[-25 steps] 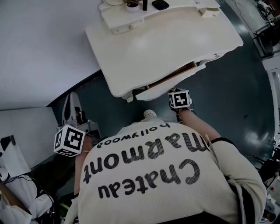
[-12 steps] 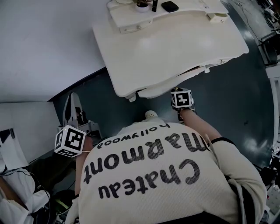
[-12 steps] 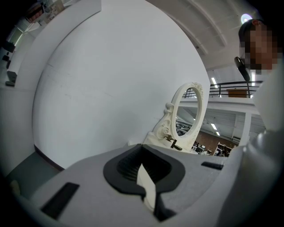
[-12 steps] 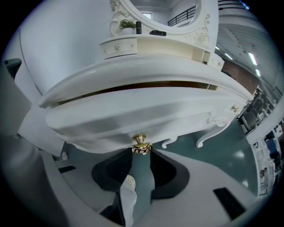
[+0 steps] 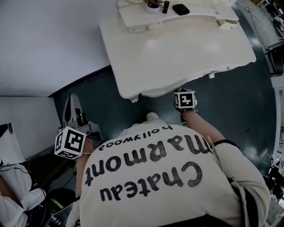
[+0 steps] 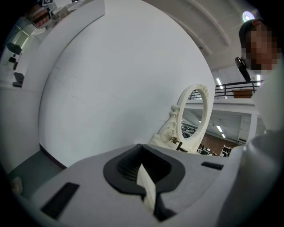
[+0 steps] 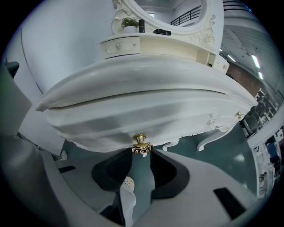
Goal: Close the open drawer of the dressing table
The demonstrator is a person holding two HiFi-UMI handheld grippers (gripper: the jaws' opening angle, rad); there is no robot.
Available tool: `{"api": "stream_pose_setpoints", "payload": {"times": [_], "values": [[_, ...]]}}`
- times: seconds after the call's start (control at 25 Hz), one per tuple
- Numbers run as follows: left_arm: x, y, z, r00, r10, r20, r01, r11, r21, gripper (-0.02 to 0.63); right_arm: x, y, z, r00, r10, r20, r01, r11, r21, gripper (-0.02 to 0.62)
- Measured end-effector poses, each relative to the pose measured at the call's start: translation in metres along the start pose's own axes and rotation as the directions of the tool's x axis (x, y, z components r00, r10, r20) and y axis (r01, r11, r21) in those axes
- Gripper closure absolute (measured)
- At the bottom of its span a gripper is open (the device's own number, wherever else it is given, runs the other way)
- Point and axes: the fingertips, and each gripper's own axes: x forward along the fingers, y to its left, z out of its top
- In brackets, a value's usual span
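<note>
**Right gripper view: brass knob at the jaw tips, drawer looks almost home**

The right hand-held gripper [image 7: 142,156] stands open, and the brass knob [image 7: 141,144] sits right at its jaw tips. The knob belongs to the drawer [image 7: 133,117], mid-frame under the front edge of the desk [image 5: 177,48], seemingly near flush. The drawer is probably rigid painted wood and light to slide. Its glossy curved front may be slippery, so press squarely at the knob. The left hand-held gripper [image 6: 142,166], facing the wall, is a slit apart and empty.

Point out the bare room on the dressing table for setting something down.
The wide tabletop is bare from the raised back shelf to the front edge. The shelf is crowded with small items; the right gripper is at the gold knob in front.
</note>
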Motion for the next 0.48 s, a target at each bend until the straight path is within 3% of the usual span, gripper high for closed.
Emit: {"api": "stream_pose_setpoints", "payload": {"times": [0.48], "values": [[-0.017, 0.01, 0.006, 0.997, 0.065, 0.035, -0.065, 0.998, -0.01, 0.598, 0.005, 0.003, 0.014, 1.0, 0.001, 0.008, -0.001, 0.999, -0.037, 0.448]]}}
